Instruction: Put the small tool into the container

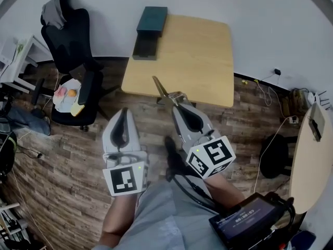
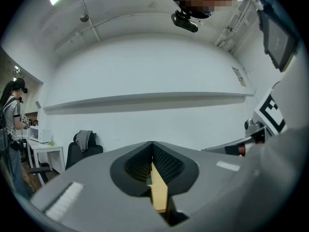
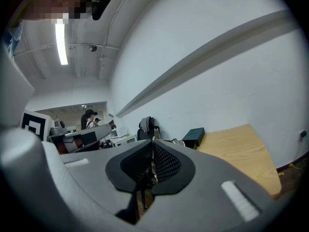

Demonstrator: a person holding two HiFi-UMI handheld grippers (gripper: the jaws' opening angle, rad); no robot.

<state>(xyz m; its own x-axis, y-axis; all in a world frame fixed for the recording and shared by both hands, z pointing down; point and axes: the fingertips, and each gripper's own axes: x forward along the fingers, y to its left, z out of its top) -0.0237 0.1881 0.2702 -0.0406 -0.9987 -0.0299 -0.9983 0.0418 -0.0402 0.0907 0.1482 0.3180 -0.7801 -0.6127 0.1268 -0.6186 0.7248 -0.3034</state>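
Carry step, by my read: right gripper (image 1: 179, 104) has its jaws clamped on the small tool (image 1: 162, 90), a thin gold-toned blade sticking out past the tips toward the wooden table (image 1: 203, 61) at upper centre of the head view. Right gripper view confirms a slim metal piece pinched between the pads. Left gripper (image 1: 124, 112) sits to the lower left of it, jaws closed on each other with nothing in them; only a sliver of table colour shows through the slit in its own view. Container (image 1: 152, 20), a dark teal box, rests at the table's upper-left corner, well apart from the tool. A flat dark piece (image 1: 145, 47) lies just beside it, maybe a lid, can't tell. Tool not in yet. Next move likely calls for reaching across the table, bringing the blade tip over the box, then letting go. Whether the box is open on top isn't clear from here.
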